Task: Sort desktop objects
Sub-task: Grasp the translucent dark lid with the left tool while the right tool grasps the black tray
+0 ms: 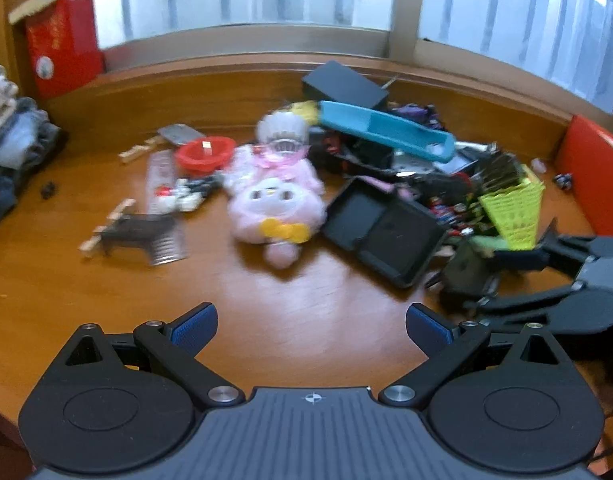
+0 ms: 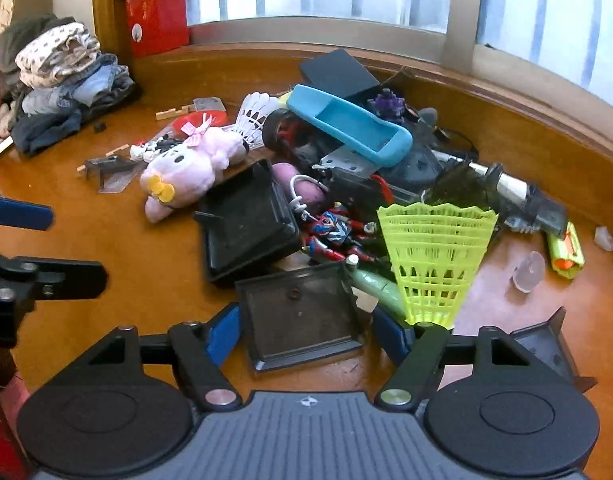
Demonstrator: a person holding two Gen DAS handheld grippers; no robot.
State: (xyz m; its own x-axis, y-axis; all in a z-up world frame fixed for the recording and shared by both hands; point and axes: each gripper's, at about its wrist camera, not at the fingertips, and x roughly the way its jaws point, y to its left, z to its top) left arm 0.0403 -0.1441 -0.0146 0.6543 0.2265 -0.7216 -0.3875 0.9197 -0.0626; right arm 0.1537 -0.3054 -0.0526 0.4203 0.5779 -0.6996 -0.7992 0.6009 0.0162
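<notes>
- Your table (image 2: 106, 240) carries a heap of unsorted clutter.
- The small dark tray (image 2: 302, 312) sits between your right hand-held gripper (image 2: 306, 336) fingers, jaws spread, seemingly not yet clamped; close next.
- Your left hand-held gripper (image 1: 311, 328) is wide open, empty.

My grippers' matt black plastic arms hang over a glossy varnished brown wooden desk (image 2: 126, 240); the fluffy pink cloth plush (image 2: 186, 168) looks soft, the neon-yellow plastic mesh shuttlecock (image 2: 430, 256) smooth.
</notes>
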